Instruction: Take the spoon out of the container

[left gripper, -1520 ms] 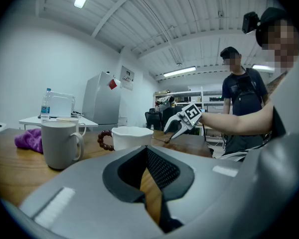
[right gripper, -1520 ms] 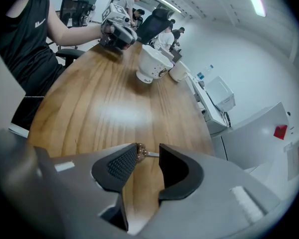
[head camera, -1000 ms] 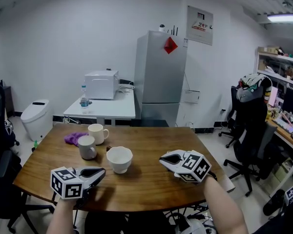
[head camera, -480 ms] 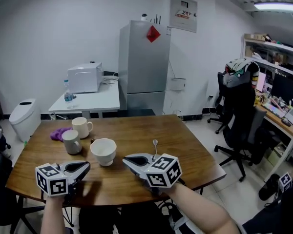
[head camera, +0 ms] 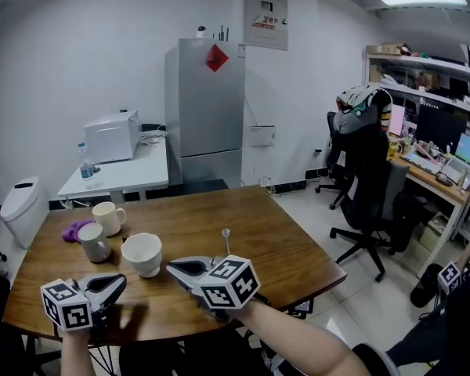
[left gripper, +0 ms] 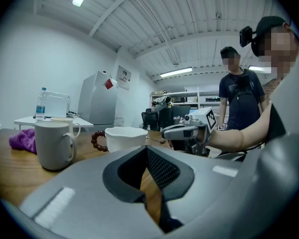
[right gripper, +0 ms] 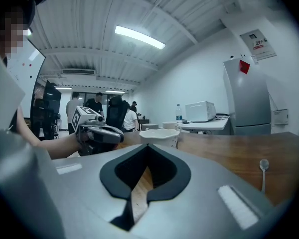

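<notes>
The spoon [head camera: 225, 240] lies flat on the wooden table [head camera: 282, 249], to the right of the white bowl [head camera: 142, 253] and outside it. My right gripper [head camera: 178, 268] is shut and holds nothing; it hovers low between the bowl and the spoon. In the right gripper view the spoon [right gripper: 263, 169] lies to the right of the jaws and the bowl [right gripper: 160, 133] stands ahead. My left gripper [head camera: 113, 282] is shut and empty near the table's front edge, in front of the bowl [left gripper: 124, 137].
A grey mug [head camera: 92, 242] and a cream mug [head camera: 108, 218] stand left of the bowl, with a purple cloth [head camera: 74, 230] behind them. Brown beads [left gripper: 95, 141] lie beside the bowl. An office chair [head camera: 368, 186] stands right of the table. A person [left gripper: 241, 96] stands behind.
My right gripper has moved left across the table toward the bowl, uncovering the spoon that lies on the table. The head view has swung to the right. The left gripper has stayed in place.
</notes>
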Tool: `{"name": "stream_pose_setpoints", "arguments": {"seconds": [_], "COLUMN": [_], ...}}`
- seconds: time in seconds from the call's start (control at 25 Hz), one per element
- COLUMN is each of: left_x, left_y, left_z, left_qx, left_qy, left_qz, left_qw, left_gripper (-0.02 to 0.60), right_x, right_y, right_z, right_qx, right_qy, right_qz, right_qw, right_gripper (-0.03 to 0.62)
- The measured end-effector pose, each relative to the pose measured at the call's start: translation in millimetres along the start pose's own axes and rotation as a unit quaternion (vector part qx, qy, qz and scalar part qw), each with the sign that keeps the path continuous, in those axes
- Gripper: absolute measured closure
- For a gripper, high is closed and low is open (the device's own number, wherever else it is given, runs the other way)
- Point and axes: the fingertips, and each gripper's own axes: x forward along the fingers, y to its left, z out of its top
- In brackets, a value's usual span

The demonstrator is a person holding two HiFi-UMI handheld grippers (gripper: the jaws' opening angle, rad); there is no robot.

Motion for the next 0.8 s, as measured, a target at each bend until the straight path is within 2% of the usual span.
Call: {"name": "stream_pose_setpoints", "arguments": {"seconds": [0.56, 0.8], "left_x": [-0.1, 7.1], "left_y": [1.5, 0.1], "left_z": [0.8, 2.0], "left_qx": [0.004, 0.004], "left_qy": [-0.003, -0.002], "left_qz": [0.003, -0.008], "left_qw": [1.0000, 1.0000], "left_gripper": [0.569, 0.569], "right_x": [2.3, -2.2], "right_y": [2.1, -1.5], "right_z": [-0.6, -1.2], "right_qx": [-0.001, 0.000], "right_qy": [0.001, 0.000], "right_qz": [0.006, 0.001], "right_qw": [1.000, 1.000], "right_gripper": [0.594, 0.594]}}
